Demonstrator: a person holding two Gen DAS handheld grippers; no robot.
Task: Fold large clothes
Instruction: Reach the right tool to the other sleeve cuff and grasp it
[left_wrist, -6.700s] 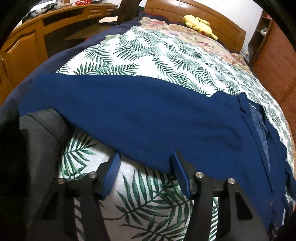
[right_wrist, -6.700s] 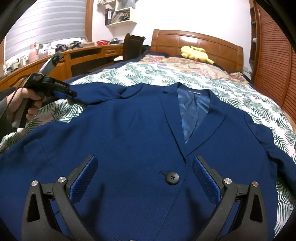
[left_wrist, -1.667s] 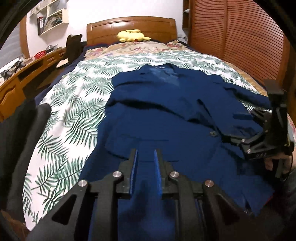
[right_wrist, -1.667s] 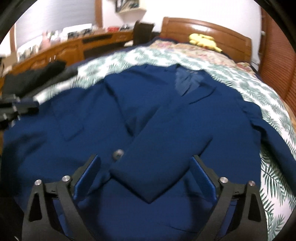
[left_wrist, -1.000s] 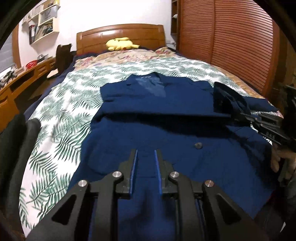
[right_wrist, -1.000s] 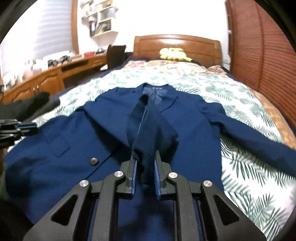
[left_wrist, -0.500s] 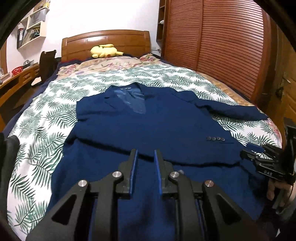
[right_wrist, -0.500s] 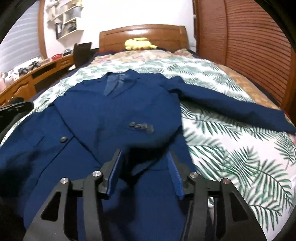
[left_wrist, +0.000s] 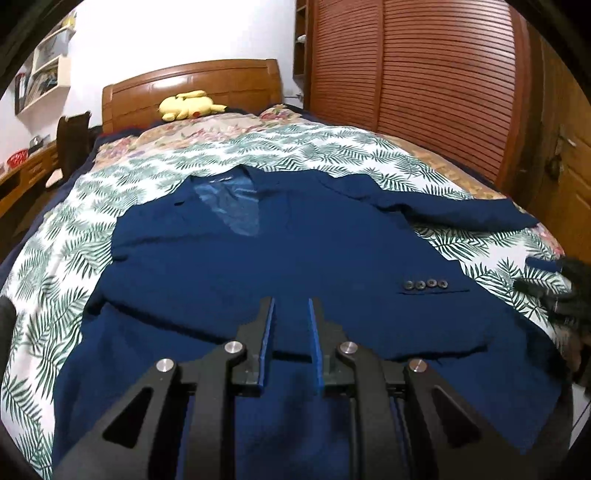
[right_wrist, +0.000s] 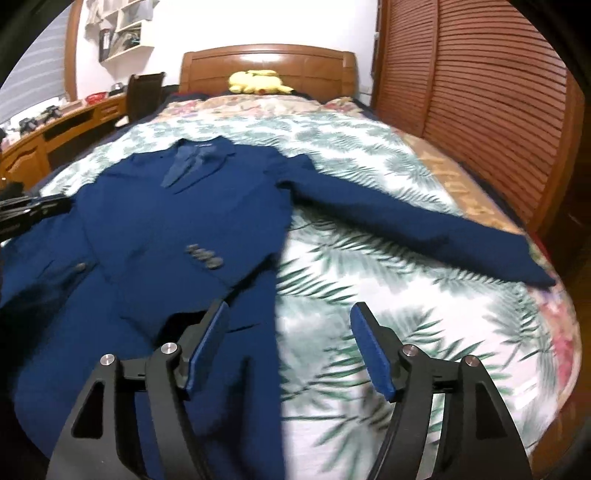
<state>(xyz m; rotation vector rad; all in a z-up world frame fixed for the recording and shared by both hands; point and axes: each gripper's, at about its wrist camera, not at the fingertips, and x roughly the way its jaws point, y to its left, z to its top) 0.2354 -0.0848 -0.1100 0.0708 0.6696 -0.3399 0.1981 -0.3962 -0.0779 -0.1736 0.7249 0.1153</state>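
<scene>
A navy blazer (left_wrist: 303, 258) lies front-up on a bed covered by a palm-leaf bedspread (left_wrist: 332, 147), its collar toward the wooden headboard (left_wrist: 192, 86). One sleeve is folded across the chest, so that the four cuff buttons (left_wrist: 424, 284) rest on the front panel; the other sleeve (right_wrist: 413, 225) extends straight out over the bedspread toward the slatted wardrobe doors (right_wrist: 491, 92). In the left wrist view, the left gripper (left_wrist: 291, 339) sits low over the hem region of the blazer, its blue-padded fingers drawn close with only a narrow gap between them; fabric fills the background of that gap, and whether any cloth is pinched cannot be determined from this angle. In the right wrist view, which is somewhat motion-blurred, the right gripper (right_wrist: 290, 347) has its fingers spread wide and holds nothing: the left finger lies over the blazer's edge, the right finger over bare bedspread. A yellow plush toy (right_wrist: 258, 82) lies against the headboard, and a wooden desk (right_wrist: 44, 136) runs along the far left wall.
</scene>
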